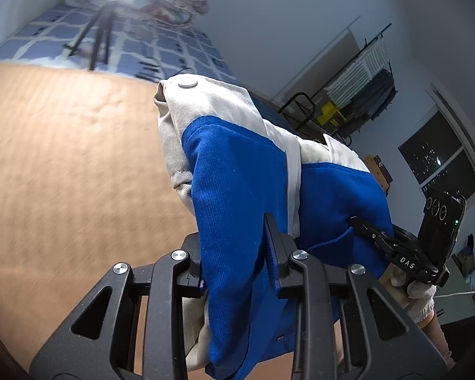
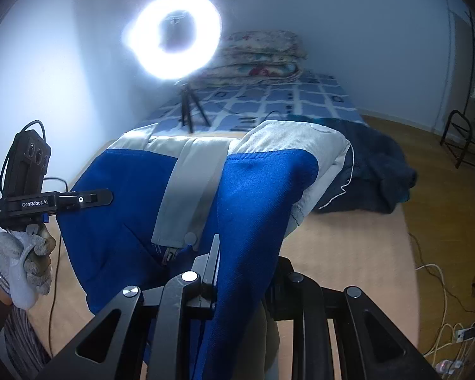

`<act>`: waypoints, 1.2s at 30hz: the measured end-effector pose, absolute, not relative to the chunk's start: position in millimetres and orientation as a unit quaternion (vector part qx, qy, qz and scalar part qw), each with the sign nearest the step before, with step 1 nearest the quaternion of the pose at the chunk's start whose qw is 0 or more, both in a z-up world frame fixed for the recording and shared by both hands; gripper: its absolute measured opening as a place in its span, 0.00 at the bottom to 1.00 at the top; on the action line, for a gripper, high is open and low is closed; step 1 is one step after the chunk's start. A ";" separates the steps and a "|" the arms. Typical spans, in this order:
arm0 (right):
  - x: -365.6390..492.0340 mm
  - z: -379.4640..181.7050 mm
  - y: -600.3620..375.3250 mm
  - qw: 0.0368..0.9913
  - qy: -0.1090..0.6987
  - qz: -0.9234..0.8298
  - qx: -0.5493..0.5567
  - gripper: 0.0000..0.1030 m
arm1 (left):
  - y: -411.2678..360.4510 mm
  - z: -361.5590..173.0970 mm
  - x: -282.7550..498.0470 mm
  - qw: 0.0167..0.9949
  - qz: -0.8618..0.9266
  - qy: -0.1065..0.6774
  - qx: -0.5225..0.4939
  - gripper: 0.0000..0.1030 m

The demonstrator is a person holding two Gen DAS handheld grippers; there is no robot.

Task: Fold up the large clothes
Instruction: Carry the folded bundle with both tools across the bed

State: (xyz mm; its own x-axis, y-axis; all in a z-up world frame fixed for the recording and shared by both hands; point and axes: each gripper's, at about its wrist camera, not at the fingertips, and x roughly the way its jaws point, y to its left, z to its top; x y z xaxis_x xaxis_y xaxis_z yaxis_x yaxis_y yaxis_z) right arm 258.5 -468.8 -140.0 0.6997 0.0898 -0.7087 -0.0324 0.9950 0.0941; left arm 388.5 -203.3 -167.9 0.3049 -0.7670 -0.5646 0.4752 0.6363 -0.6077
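A blue and off-white jacket [image 1: 237,174] hangs lifted between both grippers above a tan surface [image 1: 63,158]. My left gripper [image 1: 234,247] is shut on a blue fold of it, cloth draped over the fingers. My right gripper [image 2: 243,259] is shut on another blue fold of the jacket [image 2: 262,190]. Each gripper shows in the other's view: the right one [image 1: 392,243] at the jacket's right edge, the left one [image 2: 79,199] at its left edge, both held by gloved hands.
A dark navy garment [image 2: 376,171] lies heaped on the tan surface [image 2: 348,253] to the right. A ring light [image 2: 174,34] on a tripod stands on a blue checked bed [image 2: 300,98] with folded quilts. A black rack [image 1: 357,95] and floor cables [image 2: 443,316] are at right.
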 end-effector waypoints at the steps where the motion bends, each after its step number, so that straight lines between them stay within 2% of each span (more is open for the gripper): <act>1: 262.4 -137.0 -478.6 0.922 0.383 0.028 0.039 0.20 | -212.4 -165.1 393.3 0.790 -0.396 0.438 -0.165 0.26; 13: 319.3 -99.9 -569.2 0.939 0.338 -0.023 0.057 0.20 | -336.6 -120.0 465.1 0.804 -0.422 0.392 -0.147 0.26; 21: 373.2 -95.4 -622.8 0.949 0.298 -0.059 0.079 0.20 | -411.0 -97.7 505.0 0.818 -0.427 0.365 -0.123 0.26; 28: 424.9 -109.7 -650.9 0.951 0.287 -0.083 0.083 0.19 | -460.8 -103.5 534.7 0.828 -0.424 0.354 -0.099 0.26; 36: 462.4 -152.8 -661.7 0.948 0.292 -0.086 0.093 0.19 | -482.3 -142.5 570.3 0.840 -0.383 0.376 -0.076 0.25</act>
State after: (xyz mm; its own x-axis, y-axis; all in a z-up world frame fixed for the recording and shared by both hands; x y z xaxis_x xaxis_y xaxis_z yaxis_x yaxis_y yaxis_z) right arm 462.4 -661.7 -152.8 0.8147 -0.1088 -0.5695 0.2174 0.9679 0.1262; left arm 570.3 -482.3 -142.5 0.4242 -0.7009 -0.5734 0.5863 0.6952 -0.4159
